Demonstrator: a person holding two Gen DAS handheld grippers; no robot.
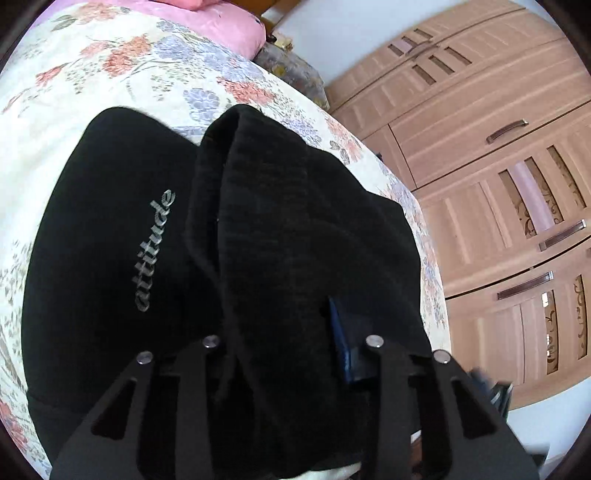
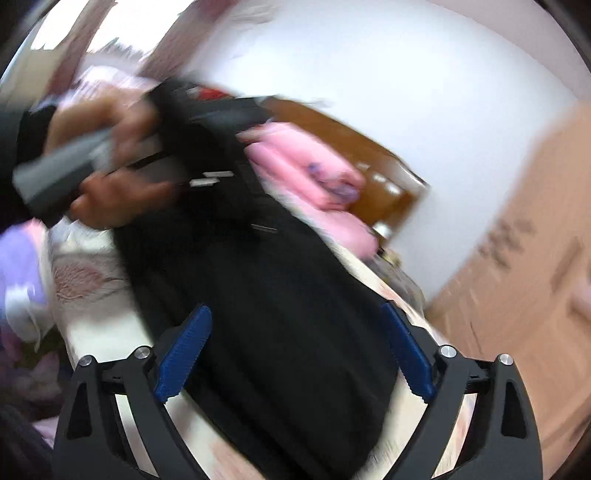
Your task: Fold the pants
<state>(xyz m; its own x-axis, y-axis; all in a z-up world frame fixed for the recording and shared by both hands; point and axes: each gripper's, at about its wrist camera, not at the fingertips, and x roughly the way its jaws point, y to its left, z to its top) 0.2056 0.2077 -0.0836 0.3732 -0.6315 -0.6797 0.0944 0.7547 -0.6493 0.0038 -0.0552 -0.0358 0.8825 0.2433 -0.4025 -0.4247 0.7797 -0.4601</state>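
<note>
The left gripper [image 1: 295,354] carries a thick fold of the black pants [image 1: 122,229] between its two black arms; one blue finger pad [image 1: 341,339] shows on the right side with cloth pressed against it, the opposite pad is buried under the fabric, and the fingers appear to pinch the ribbed cuff or waistband section that rises forward from them. In the right wrist view the right gripper [image 2: 295,354] has its blue ribbed fingers [image 2: 184,354] spread wide, one on each side of the pants [image 2: 288,314], with nothing clamped between them; whether the pads touch the cloth cannot be told because the picture is blurred by motion. The pants lie on a bed with a floral bedspread [image 1: 110,62], cream with pink and lilac flowers; the flat layer beside the held fold bears the grey word "attitude" [image 1: 153,251]. In the right wrist view a person's hand [image 2: 107,166] at the upper left grips a grey handle, close to the far end of the pants. Pink pillows [image 1: 225,26] rest at the head of the bed against a brown headboard [image 2: 369,158]. A light wooden wardrobe [image 1: 498,184] with metal handles stands beyond the bed edge, next to a white wall [image 2: 369,66]
</note>
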